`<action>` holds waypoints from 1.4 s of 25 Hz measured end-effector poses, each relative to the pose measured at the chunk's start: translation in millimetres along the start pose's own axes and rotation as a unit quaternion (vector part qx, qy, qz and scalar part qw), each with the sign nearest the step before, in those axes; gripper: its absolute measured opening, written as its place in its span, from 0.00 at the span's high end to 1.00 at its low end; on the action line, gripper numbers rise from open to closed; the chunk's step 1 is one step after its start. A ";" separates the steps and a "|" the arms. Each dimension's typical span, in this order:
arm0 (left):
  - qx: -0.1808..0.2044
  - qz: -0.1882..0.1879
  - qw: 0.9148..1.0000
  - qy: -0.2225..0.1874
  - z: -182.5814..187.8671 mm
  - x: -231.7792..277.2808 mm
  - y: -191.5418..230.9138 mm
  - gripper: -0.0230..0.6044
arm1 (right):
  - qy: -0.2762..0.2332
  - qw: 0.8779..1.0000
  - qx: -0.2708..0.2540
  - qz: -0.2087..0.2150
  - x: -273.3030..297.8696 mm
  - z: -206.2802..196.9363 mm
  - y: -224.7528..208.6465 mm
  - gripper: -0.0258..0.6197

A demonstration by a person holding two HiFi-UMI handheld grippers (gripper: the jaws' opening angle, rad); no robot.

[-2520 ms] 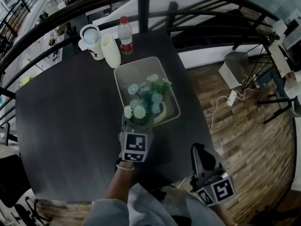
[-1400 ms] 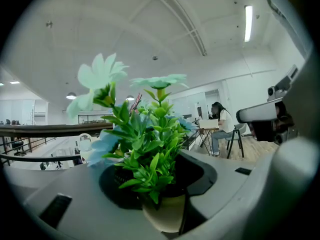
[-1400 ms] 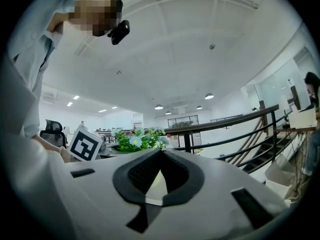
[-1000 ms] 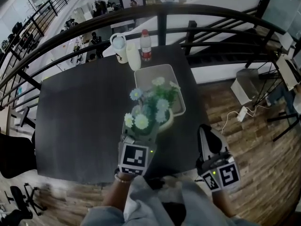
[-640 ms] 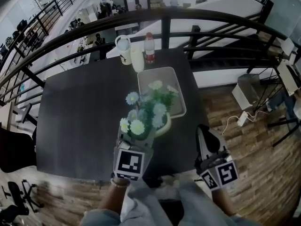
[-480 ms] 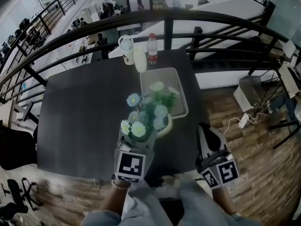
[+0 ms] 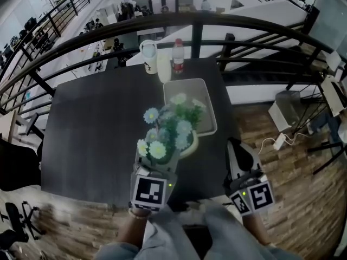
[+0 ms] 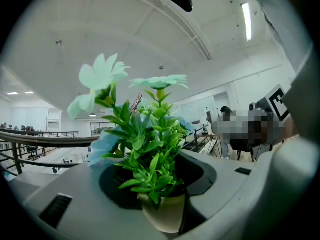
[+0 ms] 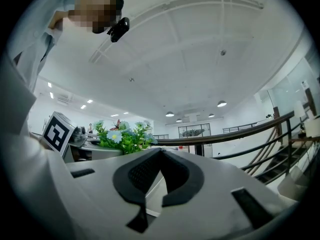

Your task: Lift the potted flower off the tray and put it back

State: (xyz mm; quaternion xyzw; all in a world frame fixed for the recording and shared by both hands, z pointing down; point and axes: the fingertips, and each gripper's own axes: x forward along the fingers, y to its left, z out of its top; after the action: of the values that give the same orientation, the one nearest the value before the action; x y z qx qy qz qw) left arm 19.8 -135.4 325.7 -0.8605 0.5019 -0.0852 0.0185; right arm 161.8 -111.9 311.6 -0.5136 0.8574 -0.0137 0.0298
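The only marks I can make out are the black-and-white square markers on my gripper cubes. The red label on the bottle (image 7: pixel 178 56) is too small to read.

My left gripper (image 7: pixel 155 166) is clamped on the cream pot (image 8: pixel 162 215) of the potted flower (image 7: pixel 168 131). Both jaws press its sides, and green leaves with pale blue and white blooms stand straight up out of it. I hold it lifted off the tray (image 7: pixel 185 89). From the head view the plant covers the tray's near end, and the far part of the tray shows bare.

My right gripper (image 9: pixel 160 150) has its jaws together with nothing between them. It hangs off the right edge of the dark surface (image 7: pixel 92 129), over the wooden floor (image 7: pixel 293 194).

Past the tray's far end, near the back edge of the surface, three things stand close together. They are a white lidded cup (image 7: pixel 148 51), a plain white tumbler (image 7: pixel 164 69) and the red-capped bottle.

A black railing (image 7: pixel 108 34) curves behind the surface. A white power strip (image 7: pixel 280 141) with its cable lies on the floor to the right.
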 end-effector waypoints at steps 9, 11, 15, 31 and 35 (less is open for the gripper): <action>-0.006 0.002 1.000 0.003 -0.7 -1.7 -3.5 0.68 | 0.007 1.000 -0.007 -0.003 -8.4 0.1 -3.1 0.96; -0.006 0.003 1.000 0.004 -1.1 -1.0 -2.9 0.68 | 0.007 1.000 -0.007 -0.004 -8.4 -0.6 -4.1 0.96; -0.006 0.006 1.000 0.006 -2.3 0.3 -1.9 0.68 | 0.007 1.000 -0.002 -0.004 -7.2 -1.7 -4.7 0.96; -0.008 0.013 1.000 0.009 -4.3 -4.3 3.5 0.68 | -0.004 1.000 -0.006 0.004 -4.9 2.6 0.8 0.96; -0.009 0.014 1.000 0.009 -5.5 -5.0 3.7 0.68 | -0.002 1.000 -0.007 0.005 -4.7 1.2 1.6 0.96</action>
State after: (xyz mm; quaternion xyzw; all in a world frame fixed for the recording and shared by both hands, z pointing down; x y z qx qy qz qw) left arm 13.3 -132.6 330.1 -0.8529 0.5145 -0.0884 0.0070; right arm 162.7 -107.0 310.4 -0.5092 0.8602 -0.0066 0.0276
